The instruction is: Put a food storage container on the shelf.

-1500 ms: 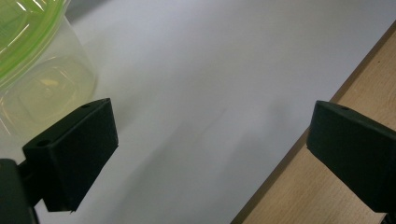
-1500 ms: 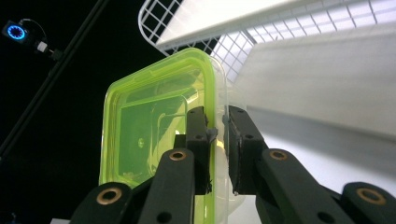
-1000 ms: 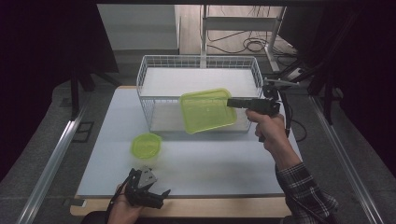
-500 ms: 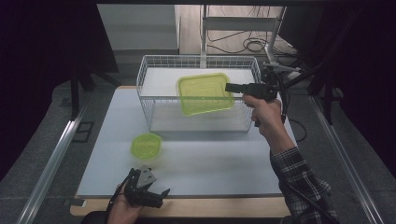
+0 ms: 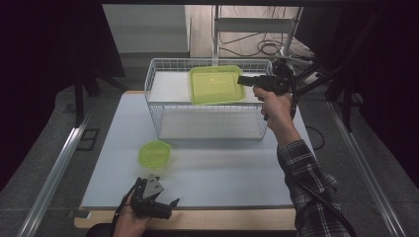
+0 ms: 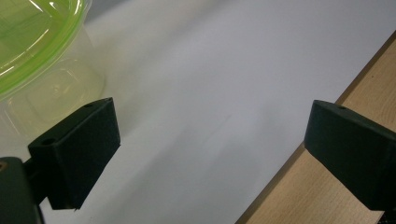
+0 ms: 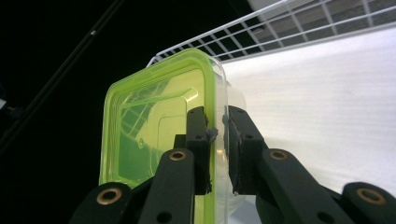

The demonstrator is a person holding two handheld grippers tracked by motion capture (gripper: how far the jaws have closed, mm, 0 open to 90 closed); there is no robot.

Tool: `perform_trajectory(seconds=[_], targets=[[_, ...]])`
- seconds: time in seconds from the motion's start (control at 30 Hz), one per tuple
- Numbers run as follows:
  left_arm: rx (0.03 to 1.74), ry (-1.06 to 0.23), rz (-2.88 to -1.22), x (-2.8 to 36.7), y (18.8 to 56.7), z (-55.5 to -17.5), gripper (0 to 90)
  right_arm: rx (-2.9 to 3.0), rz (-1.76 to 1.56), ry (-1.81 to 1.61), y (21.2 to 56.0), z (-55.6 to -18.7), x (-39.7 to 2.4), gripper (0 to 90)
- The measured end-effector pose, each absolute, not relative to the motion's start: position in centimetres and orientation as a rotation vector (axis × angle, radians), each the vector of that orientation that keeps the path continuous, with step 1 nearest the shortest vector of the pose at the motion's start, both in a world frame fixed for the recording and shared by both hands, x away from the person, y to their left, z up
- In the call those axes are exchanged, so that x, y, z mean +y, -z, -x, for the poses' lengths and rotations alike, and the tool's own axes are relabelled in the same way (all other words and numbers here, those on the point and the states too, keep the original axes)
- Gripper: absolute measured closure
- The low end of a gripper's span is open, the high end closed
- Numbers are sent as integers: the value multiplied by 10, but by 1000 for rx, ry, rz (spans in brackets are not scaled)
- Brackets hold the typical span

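We see the right gripper (image 5: 243, 80), jaws pinching the rim of the square green-lidded container (image 5: 216, 84), now carried from the basket's front edge up to the frame's upper centre, over the wire basket (image 5: 157, 117). We judge that placement inside comes next. The left gripper (image 5: 150, 201), at lower left, rests with jaws spread and empty on the surface (image 5: 222, 168). We count two containers: the held one and a round green-lidded container (image 5: 154, 153) left of centre; one basket.
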State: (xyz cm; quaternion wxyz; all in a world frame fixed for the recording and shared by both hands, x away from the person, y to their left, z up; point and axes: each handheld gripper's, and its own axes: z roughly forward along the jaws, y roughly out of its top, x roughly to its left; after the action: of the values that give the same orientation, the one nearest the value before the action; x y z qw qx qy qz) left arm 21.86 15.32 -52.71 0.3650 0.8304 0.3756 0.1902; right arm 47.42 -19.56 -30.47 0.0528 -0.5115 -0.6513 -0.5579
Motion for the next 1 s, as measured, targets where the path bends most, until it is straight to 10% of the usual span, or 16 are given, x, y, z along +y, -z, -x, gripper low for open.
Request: perform_trajectory(seconds=[1.0], targets=[[960, -486, -2142, 154, 527, -219, 35, -2184, 1786, 1608, 316, -500, -176, 702]])
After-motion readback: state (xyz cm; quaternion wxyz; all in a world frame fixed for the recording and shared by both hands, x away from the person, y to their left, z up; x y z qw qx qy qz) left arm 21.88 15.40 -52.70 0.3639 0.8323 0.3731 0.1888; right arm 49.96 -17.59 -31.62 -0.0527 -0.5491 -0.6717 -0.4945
